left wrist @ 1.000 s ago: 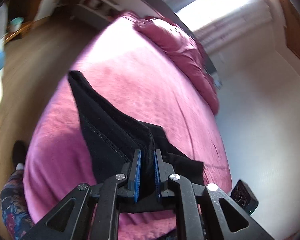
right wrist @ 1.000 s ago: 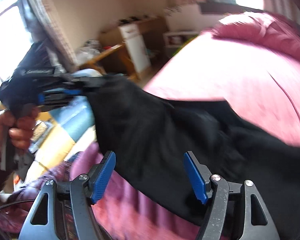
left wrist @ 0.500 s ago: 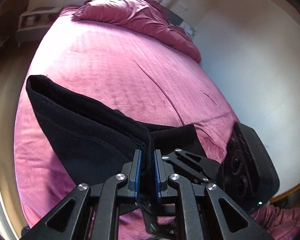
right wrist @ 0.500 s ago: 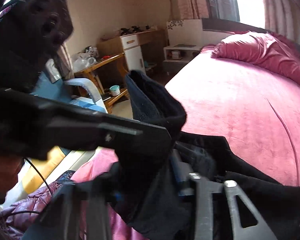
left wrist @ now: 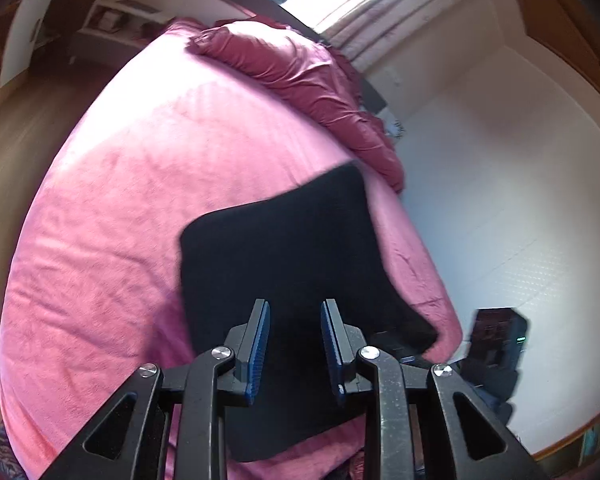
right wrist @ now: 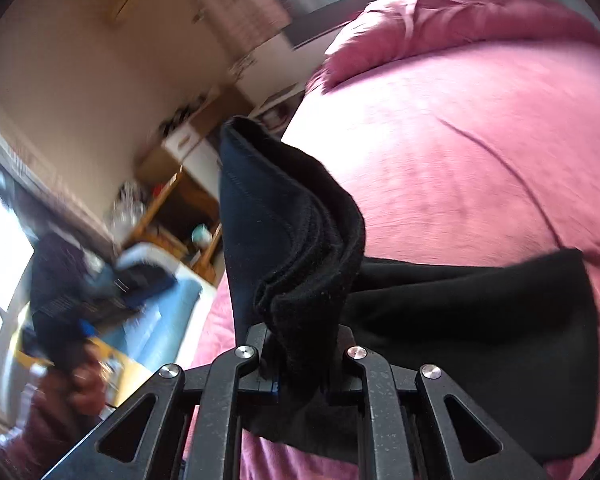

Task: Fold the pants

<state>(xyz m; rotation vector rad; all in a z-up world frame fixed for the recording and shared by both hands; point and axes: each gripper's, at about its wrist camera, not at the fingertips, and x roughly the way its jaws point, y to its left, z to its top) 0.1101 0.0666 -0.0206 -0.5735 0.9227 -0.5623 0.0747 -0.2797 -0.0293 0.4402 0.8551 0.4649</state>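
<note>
The black pants hang and drape over the near right part of the pink bed. My left gripper is open and empty, its blue pads just in front of the black cloth. My right gripper is shut on a bunched, layered edge of the pants, which stands up above the fingers. The rest of the pants trails to the right over the bed. The right gripper's body shows at the lower right of the left wrist view.
A crumpled maroon duvet lies along the bed's far end under a bright window. A white wall runs along the bed's right side. Wooden shelves and a cabinet stand left of the bed. My gloved left hand is at left.
My left gripper let go of the pants' edge and opened. My right gripper closed on that bunched edge. The left hand moved away to the left.
</note>
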